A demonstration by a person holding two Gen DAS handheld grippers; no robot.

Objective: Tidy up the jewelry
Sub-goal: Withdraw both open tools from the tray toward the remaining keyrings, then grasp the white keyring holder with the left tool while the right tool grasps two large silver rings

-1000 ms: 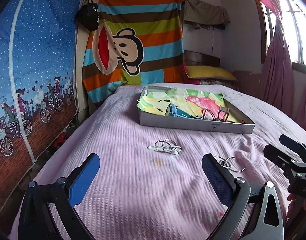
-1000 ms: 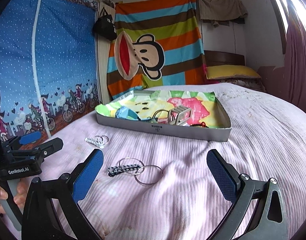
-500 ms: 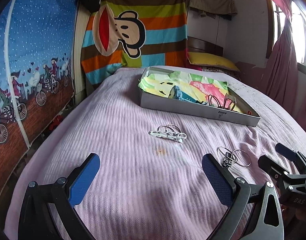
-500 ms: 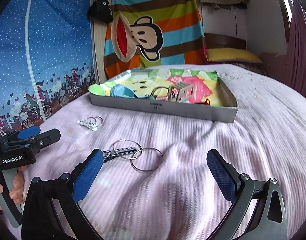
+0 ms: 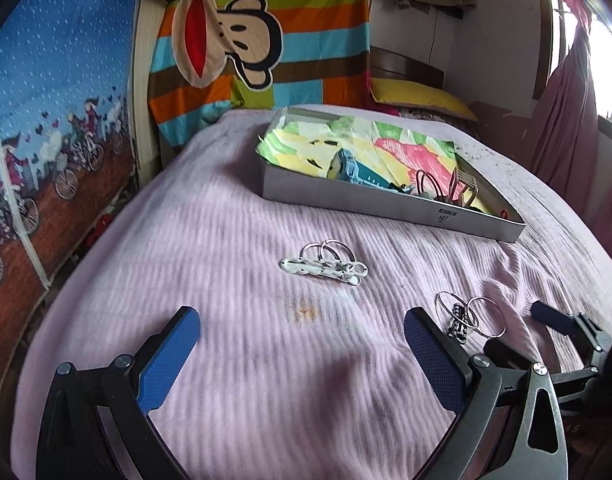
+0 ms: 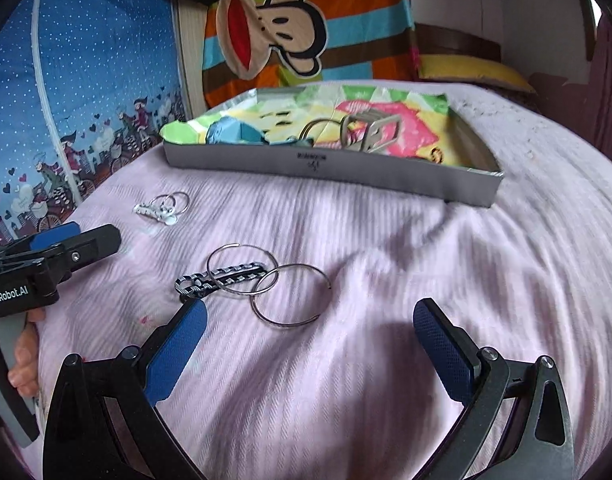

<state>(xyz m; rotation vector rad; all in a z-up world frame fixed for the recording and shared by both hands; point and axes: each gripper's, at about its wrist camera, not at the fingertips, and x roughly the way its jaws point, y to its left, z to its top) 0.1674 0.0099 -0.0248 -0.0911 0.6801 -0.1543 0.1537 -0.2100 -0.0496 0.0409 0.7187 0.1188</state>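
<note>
Silver rings with a black beaded strip [image 6: 242,280] lying on the pink bed cover [image 6: 386,240], mid-frame in the right view, just ahead of the right tool [image 6: 310,344], fingers spread wide, holding nothing. White strip with rings [image 5: 326,264] mid-frame in the left view, ahead of the left tool [image 5: 302,352], also wide and empty. Grey tray [image 5: 386,204] of trinkets farther up the frame.

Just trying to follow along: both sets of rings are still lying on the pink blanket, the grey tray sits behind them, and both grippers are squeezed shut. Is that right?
Not quite: the grippers are open, not shut. Each wrist view shows its own blue pads spread wide, left gripper and right gripper, holding nothing. The rest holds: the white ring set and the dark ring set lie on the pink blanket, with the grey tray behind them.
</note>
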